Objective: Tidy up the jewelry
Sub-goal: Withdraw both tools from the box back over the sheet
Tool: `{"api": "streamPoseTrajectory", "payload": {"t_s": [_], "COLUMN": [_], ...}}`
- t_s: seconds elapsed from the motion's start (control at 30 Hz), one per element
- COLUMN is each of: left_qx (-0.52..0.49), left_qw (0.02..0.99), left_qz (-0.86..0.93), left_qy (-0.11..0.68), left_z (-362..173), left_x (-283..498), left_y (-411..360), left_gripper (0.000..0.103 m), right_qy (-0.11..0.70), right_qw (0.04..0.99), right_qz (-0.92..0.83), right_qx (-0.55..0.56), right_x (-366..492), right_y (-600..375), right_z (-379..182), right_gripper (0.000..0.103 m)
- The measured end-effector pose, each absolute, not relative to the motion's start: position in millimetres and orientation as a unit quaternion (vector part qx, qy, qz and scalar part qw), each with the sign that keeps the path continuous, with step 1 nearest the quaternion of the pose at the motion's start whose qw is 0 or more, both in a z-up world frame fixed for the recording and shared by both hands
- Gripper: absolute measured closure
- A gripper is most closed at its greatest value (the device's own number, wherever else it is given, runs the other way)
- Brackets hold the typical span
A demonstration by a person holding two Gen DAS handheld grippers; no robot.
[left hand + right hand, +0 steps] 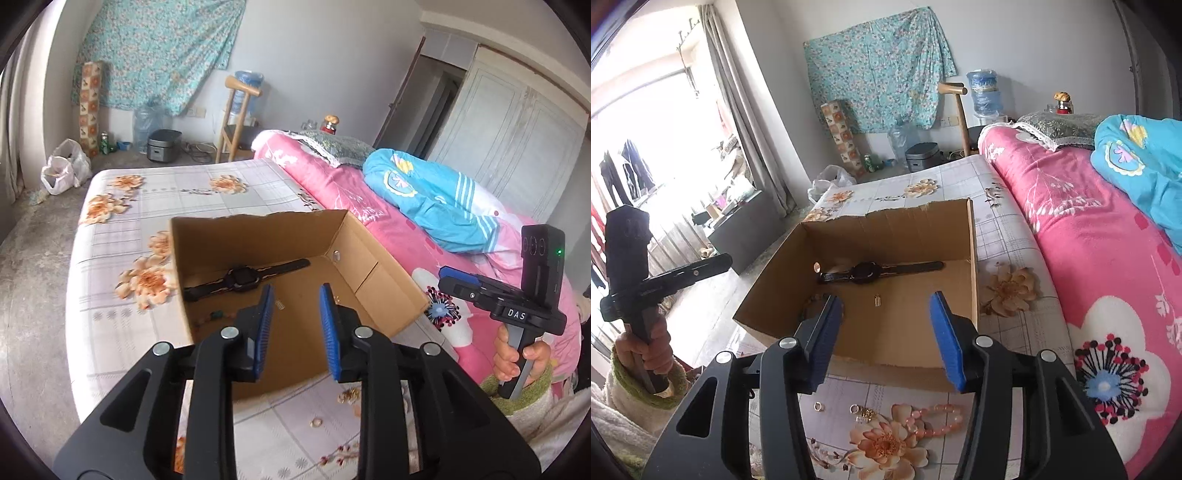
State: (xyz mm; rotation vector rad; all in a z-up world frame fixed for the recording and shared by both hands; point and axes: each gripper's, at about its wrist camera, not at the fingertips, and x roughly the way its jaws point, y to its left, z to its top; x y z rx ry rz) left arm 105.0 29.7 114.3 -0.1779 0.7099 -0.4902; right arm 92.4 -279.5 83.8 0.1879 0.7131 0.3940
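Left wrist view: left tongs (pixel 296 295) gape empty above the box (pixel 384 273). Right tongs (pixel 886 306) spread wider, also empty. Inside the box lies a watch (pixel 866 272); a ring (pixel 817 407) and beads (pixel 942 419) rest on the bed (pixel 1004 221).

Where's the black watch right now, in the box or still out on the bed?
In. The black watch lies flat on the floor of the open cardboard box, near its far wall; no fingers touch it.

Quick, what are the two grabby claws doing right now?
Left gripper: open, holding nothing, above the cardboard box.
Right gripper: open, holding nothing.
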Motion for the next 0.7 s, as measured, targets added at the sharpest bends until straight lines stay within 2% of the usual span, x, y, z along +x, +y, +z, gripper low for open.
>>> {"api": "streamPoseTrajectory", "payload": {"t_s": [0.2, 0.3, 0.43, 0.7], "left_qx": [-0.107, -0.123, -0.091, -0.036], "left_qw": [0.915, 0.908, 0.904, 0.870], "left_qz": [-0.190, -0.188, -0.182, -0.211], "left_qy": [0.339, 0.353, 0.377, 0.444], "left_z": [102.2, 86.8, 63.6, 2.8], "left_x": [63.8, 50.1, 35.8, 38.6], "left_y": [62.5, 69.6, 59.8, 2.8], "left_gripper": [0.060, 0.059, 0.057, 0.057], "right_qy": [0.360, 0.385, 0.419, 0.482], "right_qw": [0.906, 0.888, 0.872, 0.835], "right_qz": [0.193, 0.206, 0.215, 0.208], "right_qx": [0.115, 0.140, 0.136, 0.163], "right_x": [68.1, 61.2, 50.0, 46.5], "right_y": [-280.6, -279.0, -266.5, -239.6], "right_z": [68.9, 53.2, 31.5, -24.2], "right_gripper": [0.053, 0.053, 0.053, 0.056]}}
